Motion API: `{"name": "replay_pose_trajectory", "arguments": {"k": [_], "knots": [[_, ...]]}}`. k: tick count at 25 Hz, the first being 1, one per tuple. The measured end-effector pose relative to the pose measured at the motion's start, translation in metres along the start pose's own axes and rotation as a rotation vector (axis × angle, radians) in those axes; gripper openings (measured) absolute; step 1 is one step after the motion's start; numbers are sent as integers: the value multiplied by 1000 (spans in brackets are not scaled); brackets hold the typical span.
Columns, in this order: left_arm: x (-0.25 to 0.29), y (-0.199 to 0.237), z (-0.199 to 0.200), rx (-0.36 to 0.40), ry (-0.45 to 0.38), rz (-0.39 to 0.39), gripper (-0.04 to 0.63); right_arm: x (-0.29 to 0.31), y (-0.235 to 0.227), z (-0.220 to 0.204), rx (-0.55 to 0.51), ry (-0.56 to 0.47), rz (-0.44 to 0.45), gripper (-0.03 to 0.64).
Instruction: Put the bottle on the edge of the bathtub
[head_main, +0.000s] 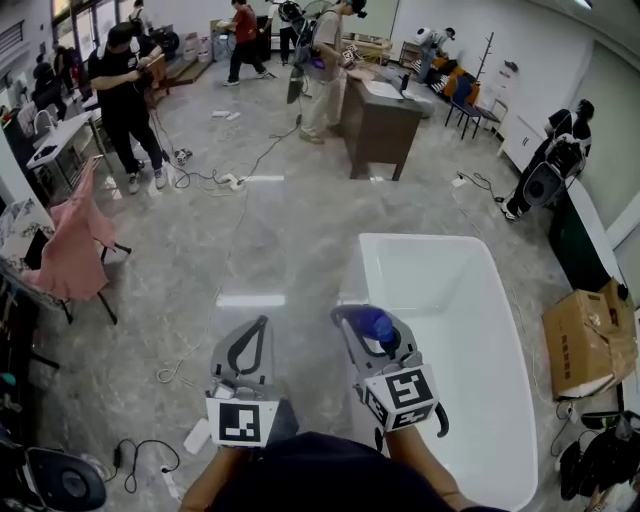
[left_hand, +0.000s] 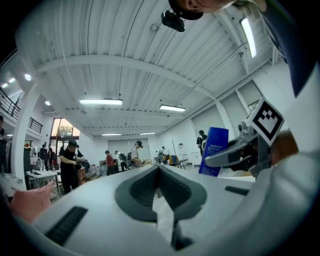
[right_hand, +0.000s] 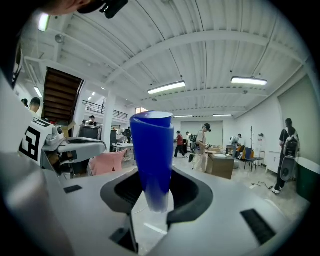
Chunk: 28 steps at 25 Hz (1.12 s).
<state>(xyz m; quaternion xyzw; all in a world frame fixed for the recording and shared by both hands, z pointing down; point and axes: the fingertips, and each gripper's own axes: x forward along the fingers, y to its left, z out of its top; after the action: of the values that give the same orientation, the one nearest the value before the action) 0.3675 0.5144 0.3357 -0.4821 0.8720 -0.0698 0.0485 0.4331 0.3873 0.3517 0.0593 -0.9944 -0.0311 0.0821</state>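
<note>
Within right gripper (right_hand: 157, 189), blue bottle (right_hand: 151, 150).

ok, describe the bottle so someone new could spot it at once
Find the white bathtub at the head view's lower right; the right gripper shows against its left rim. The bottle is clamped between that gripper's grey jaws: deep blue, while the left gripper beside it holds nothing.

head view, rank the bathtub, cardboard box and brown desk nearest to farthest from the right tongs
1. bathtub, directly beside the right tongs holding the bottle.
2. cardboard box, on the floor past the bathtub's right side.
3. brown desk, far ahead beyond the bathtub.
</note>
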Motion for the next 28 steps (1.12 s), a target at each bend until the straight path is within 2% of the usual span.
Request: {"name": "replay_pose_trajectory", "arguments": {"k": [5, 11, 16, 19, 22, 28], "knots": [[69, 46, 0, 0, -18, -50, 2, 73, -18, 18, 17, -5, -37, 160], [129, 69, -8, 21, -19, -123, 2, 129, -35, 22, 36, -9, -67, 160], [158, 90, -21, -19, -21, -155, 2, 158, -36, 25, 22, -13, -99, 160], [171, 90, -27, -27, -36, -179, 0, 162, -43, 17, 19, 16, -129, 160], [179, 86, -34, -43, -16, -202, 2, 166, -54, 10, 28, 46, -153, 160], [205, 102, -41, -60, 3, -181, 2, 200, -70, 15, 26, 43, -126, 160]]}}
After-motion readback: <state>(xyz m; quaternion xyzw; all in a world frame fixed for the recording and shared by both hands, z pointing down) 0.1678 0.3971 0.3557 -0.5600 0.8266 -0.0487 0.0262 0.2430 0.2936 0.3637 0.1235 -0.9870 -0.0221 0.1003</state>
